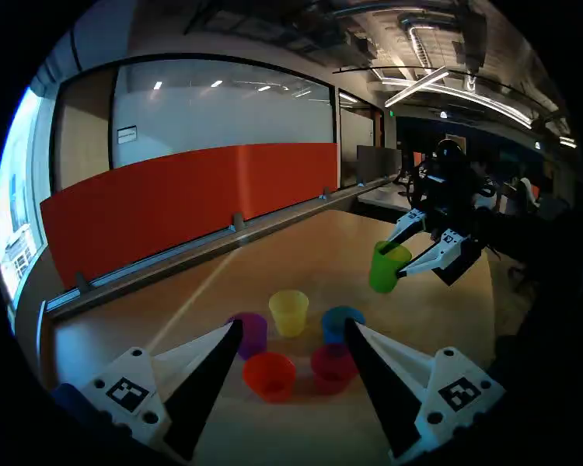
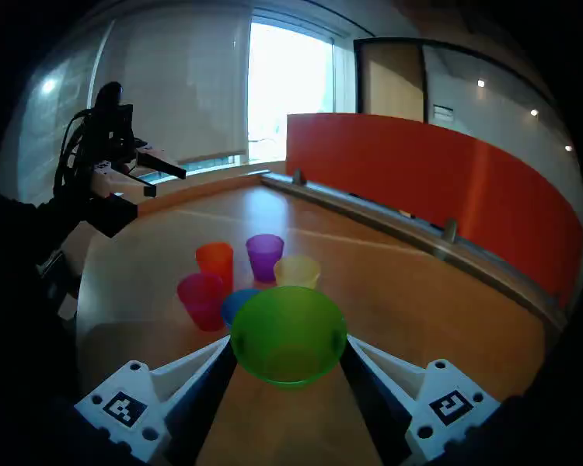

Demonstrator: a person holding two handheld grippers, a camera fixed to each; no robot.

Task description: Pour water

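- Green cup sits closest in the right gripper view, pinched at its sides by the right gripper and held above the counter.
- Left gripper is spread wide with nothing between its fingers.
- Ahead of it, five cups cluster on the counter: purple cup, yellow cup, blue cup, orange cup, pink cup.
- Whether any cup holds water cannot be told.
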